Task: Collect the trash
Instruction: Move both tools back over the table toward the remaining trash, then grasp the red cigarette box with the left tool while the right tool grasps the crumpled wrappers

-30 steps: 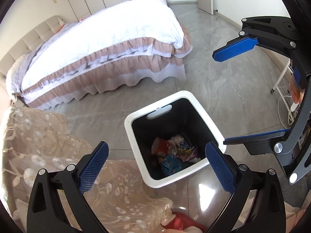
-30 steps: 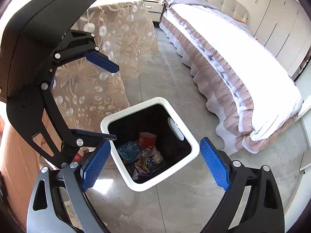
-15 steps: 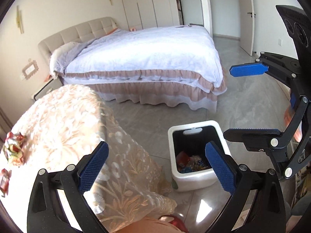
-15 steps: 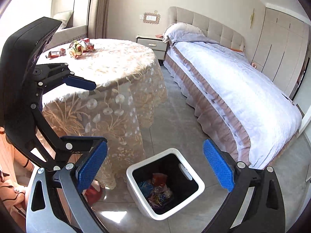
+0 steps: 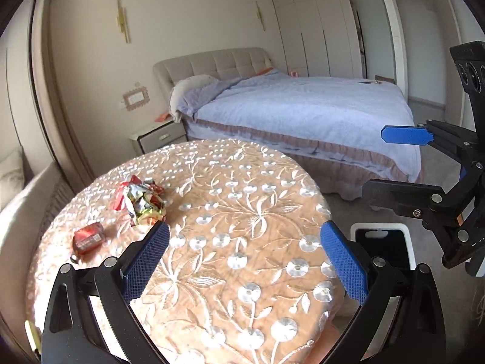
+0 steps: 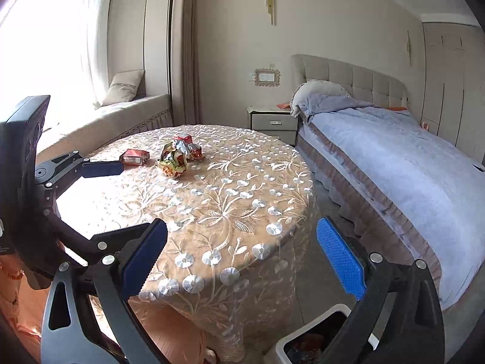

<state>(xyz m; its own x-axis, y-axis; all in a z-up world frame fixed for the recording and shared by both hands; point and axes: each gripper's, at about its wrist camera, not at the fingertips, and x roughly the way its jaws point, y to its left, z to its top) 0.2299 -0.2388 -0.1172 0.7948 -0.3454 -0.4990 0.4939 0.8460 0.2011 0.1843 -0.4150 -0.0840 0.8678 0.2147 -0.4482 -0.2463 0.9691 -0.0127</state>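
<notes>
A home bedroom.
A made bed (image 6: 394, 163) with a tufted headboard (image 6: 348, 75) stands at three o'clock, a nightstand (image 6: 272, 123) at twelve, wardrobe doors (image 5: 321, 33) beyond, and a cushioned window seat (image 6: 121, 115) at ten.

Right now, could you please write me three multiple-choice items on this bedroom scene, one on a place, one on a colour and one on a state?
1. Where does the crumpled wrapper lie?
A. on the bed
B. on the round table
C. on the floor

2. What colour are the finger pads of the left gripper?
A. blue
B. green
C. yellow

3. How does the right gripper stand?
A. shut on the red packet
B. shut on nothing
C. open and empty

Answers:
1. B: the wrapper rests on the embroidered cloth, beside the red packet.
2. A: both pads show blue in the left wrist view.
3. C: its jaws stand wide apart, with only the table seen between them.
</notes>
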